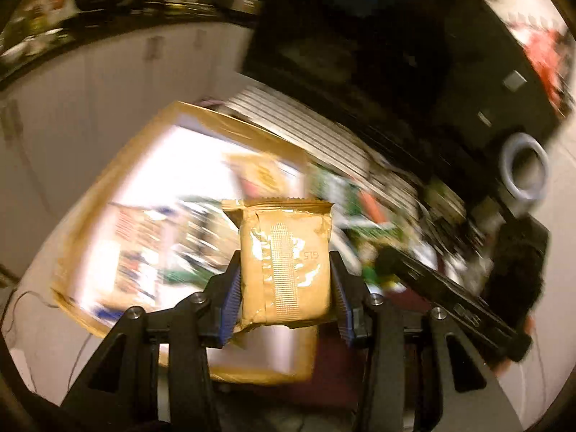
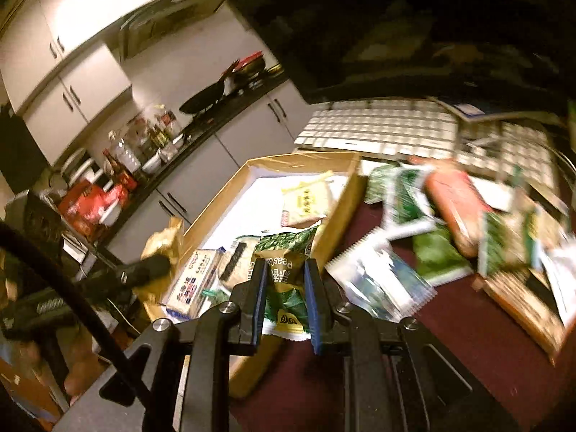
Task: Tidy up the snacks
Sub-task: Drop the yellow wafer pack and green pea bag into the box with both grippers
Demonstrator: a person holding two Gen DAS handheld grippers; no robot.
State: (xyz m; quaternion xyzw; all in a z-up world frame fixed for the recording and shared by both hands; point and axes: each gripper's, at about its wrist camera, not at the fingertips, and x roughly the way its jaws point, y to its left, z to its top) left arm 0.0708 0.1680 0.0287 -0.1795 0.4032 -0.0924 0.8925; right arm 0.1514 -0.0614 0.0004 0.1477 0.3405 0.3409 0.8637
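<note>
left gripper [image 1: 284, 280]: jaws clamped on a tan packet [image 1: 286, 262], blue pads pressing both its sides; packet upright, seam side facing the camera, held up above the box [image 1: 201, 118]
right gripper [image 2: 286, 298]: jaws nearly closed, pinching a green pea packet [image 2: 284, 280] between the blue pads (print reads upside down)
box: open cardboard, on the dark red table [image 2: 468, 342], holds several packets, one yellow [image 2: 306, 201], one white with red print [image 2: 192, 280]
loose snacks [image 2: 450, 223]: heaped on the table right of the box, outside it; blurred, brands unreadable
keyboard [image 2: 378, 126]: white, beyond the box
background: kitchen counter [image 2: 216, 115] with a pan and bottles, pale cabinets
</note>
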